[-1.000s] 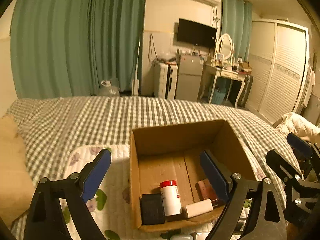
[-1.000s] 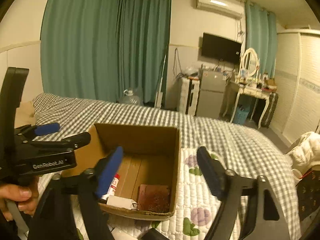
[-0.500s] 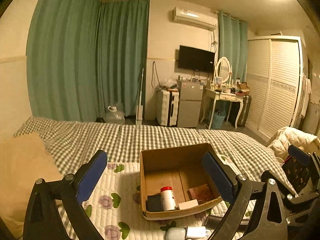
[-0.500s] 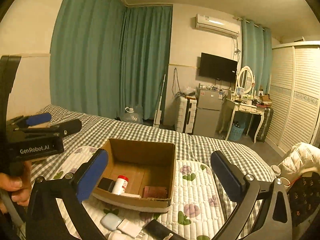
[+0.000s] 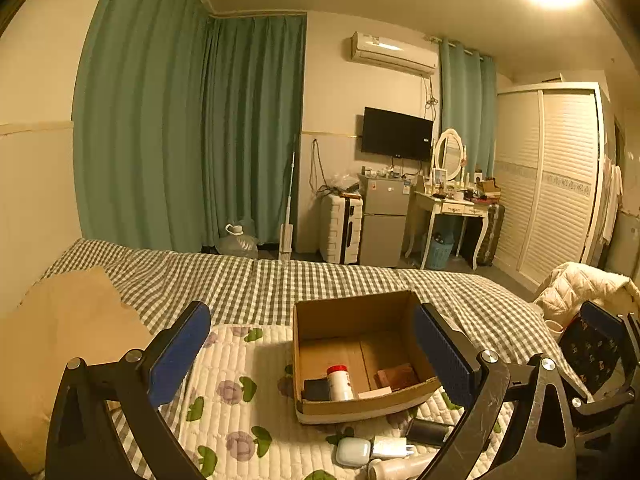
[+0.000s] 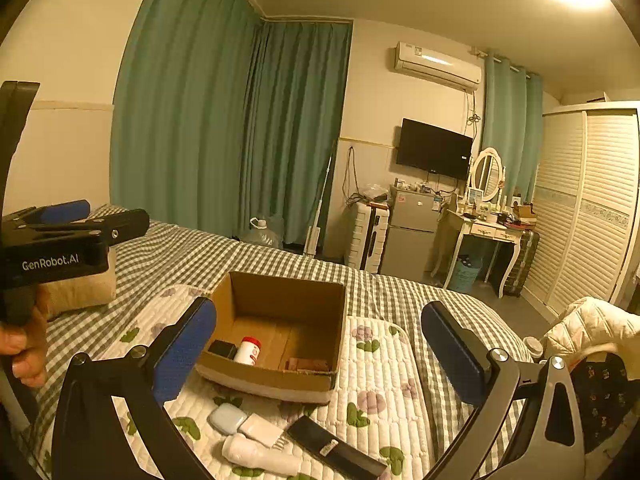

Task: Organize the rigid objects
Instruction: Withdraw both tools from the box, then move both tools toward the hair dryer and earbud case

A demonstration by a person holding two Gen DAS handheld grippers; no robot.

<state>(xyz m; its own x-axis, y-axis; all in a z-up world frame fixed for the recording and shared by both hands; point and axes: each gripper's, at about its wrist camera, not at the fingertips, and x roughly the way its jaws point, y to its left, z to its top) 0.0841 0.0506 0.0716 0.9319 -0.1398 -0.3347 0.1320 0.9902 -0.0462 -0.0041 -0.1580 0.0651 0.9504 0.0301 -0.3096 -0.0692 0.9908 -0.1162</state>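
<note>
Both the left gripper [image 5: 312, 352] and the right gripper [image 6: 318, 344] are hanging above the bed with fingers spread wide and nothing between them, likely freed for the next pick. The box [image 6: 280, 384] is sitting on the quilt [image 6: 384, 364], already holding a bottle [image 6: 247, 351], while a remote [image 6: 334, 446], a case [image 6: 227, 418] and other loose items are lying just in front of it, waiting to be packed.
</note>
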